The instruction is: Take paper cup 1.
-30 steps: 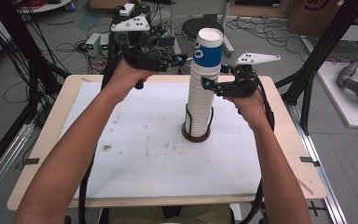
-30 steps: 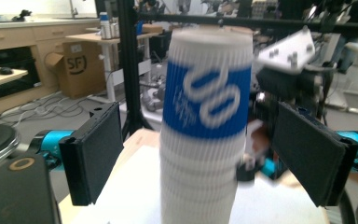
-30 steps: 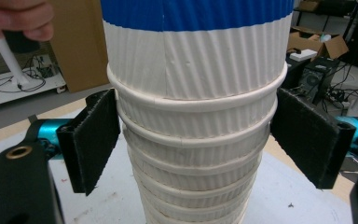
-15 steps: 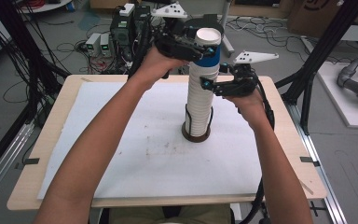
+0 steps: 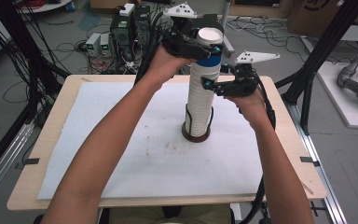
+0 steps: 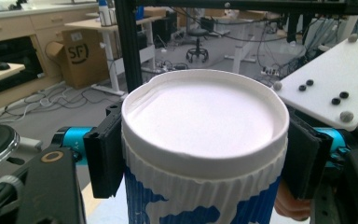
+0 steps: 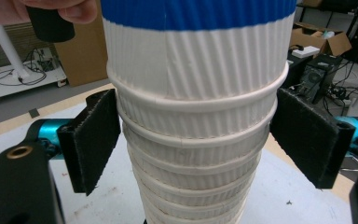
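Near edge of wooden table [image 5: 28,196]: white mat [image 5: 121,154] spread over most of the top, faint smudges at its centre. Two bare forearms entering from the near side.

Mid-table, slightly right of centre: tall stack of ribbed white paper cups [image 5: 200,109] standing upright on a dark round base [image 5: 196,136]. No print legible on the stack.

Right of the stack, at upper-stack height: right gripper [image 5: 213,84] held level, black pads [image 7: 91,140] spread to either side of the stacked rims. Small gap visible on both sides in the right gripper view; pads not pressing, nothing pinched.

Top of the stack: uppermost cup [image 6: 204,154], white ribbed collar over a blue-and-white body, no wording readable. Left gripper [image 5: 203,44] reaching in from the left, jaws just closed, pads [image 6: 103,156] pinching this top cup under its rolled rim on both sides.

Far, beyond the table: floor cables, black frame posts, electronics boxes [image 5: 100,44]. Cardboard carton [image 6: 81,58] marked "SF" in the left gripper view. Office chair [image 6: 197,44] farther back.
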A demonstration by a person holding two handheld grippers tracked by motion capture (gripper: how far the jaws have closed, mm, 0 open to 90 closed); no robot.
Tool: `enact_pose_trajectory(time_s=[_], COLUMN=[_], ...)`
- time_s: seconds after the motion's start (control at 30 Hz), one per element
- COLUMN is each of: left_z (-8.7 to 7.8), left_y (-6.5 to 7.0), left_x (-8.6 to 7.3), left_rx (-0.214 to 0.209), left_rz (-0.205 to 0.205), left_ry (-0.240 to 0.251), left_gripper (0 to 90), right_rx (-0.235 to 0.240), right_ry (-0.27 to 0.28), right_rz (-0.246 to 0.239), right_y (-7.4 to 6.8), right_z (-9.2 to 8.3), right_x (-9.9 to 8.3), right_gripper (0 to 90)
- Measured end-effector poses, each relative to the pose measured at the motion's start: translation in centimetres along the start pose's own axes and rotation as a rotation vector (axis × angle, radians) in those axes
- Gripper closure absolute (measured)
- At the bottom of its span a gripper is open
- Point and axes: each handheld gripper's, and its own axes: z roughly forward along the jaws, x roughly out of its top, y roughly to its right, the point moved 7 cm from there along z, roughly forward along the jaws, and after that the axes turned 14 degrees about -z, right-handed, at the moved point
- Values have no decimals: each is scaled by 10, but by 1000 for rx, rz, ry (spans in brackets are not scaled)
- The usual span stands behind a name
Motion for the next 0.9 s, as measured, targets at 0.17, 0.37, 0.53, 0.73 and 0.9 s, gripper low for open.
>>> enact_pose_trajectory(time_s=[0.17,0.37,0.53,0.73,0.9], left_z=[-6,-21,-41,-69,-93], left_y=[2,2,1,-4,-16], left_x=[15,33,50,60,53], left_rx=[-7,-19,-26,-14,25], left_rz=[-35,-72,-90,-73,-59], left_ry=[82,176,262,283,269], left_gripper=[282,282,282,282,282], right_rx=[1,1,-1,-2,-12], right_ry=[-2,1,1,-1,-4], right_rz=[-1,4,3,5,12], right_y=[-1,-1,-1,-1,-1], right_z=[0,1,1,0,-1], right_x=[0,0,0,0,-1], right_gripper=[170,170,170,169,164])
